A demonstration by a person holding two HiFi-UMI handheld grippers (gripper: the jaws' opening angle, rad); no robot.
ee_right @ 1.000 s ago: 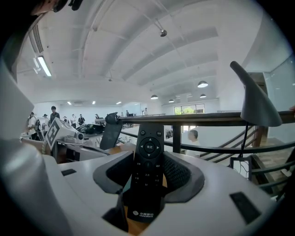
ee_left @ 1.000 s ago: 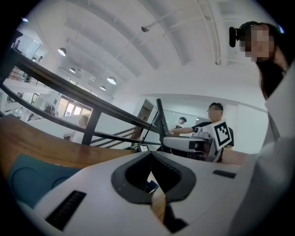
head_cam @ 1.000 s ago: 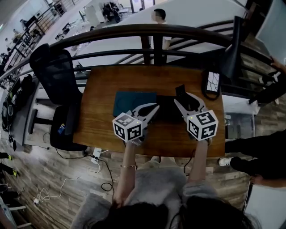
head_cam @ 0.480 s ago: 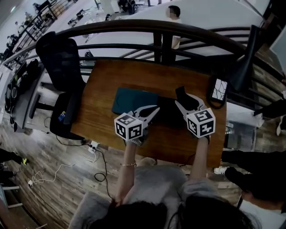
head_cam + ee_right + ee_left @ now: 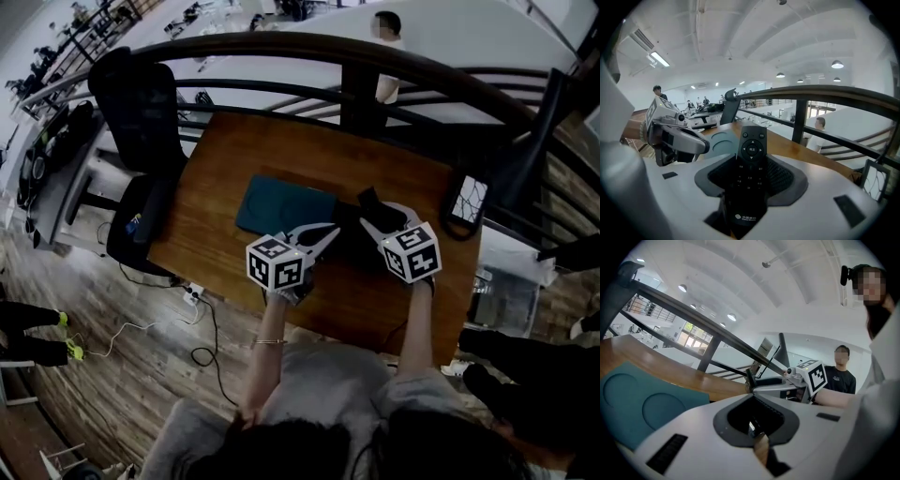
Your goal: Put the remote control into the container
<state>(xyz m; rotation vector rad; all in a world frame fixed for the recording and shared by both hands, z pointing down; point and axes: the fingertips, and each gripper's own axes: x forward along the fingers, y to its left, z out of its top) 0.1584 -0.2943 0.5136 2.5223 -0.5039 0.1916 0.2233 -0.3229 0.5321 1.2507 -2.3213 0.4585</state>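
A black remote control (image 5: pixel 751 154) stands up between the jaws of my right gripper (image 5: pixel 750 185), which is shut on its lower half, buttons facing the camera. In the head view the right gripper (image 5: pixel 372 214) holds the remote control (image 5: pixel 367 199) just above the far right corner of a black container (image 5: pixel 345 234) on the wooden table (image 5: pixel 281 150). My left gripper (image 5: pixel 328 231) hovers at the container's near left side, its jaws together with nothing between them. A teal tray (image 5: pixel 281 206) with two round dents lies left of the container.
A small device with a cable (image 5: pixel 466 198) lies at the table's right edge. A dark railing (image 5: pixel 347 56) runs behind the table. A black office chair (image 5: pixel 141 103) stands to the left. A person (image 5: pixel 841 371) stands off to the right.
The head view has shifted, so the table sits a little differently in frame. Both grippers keep nearly the same places over the table; the right still holds the remote.
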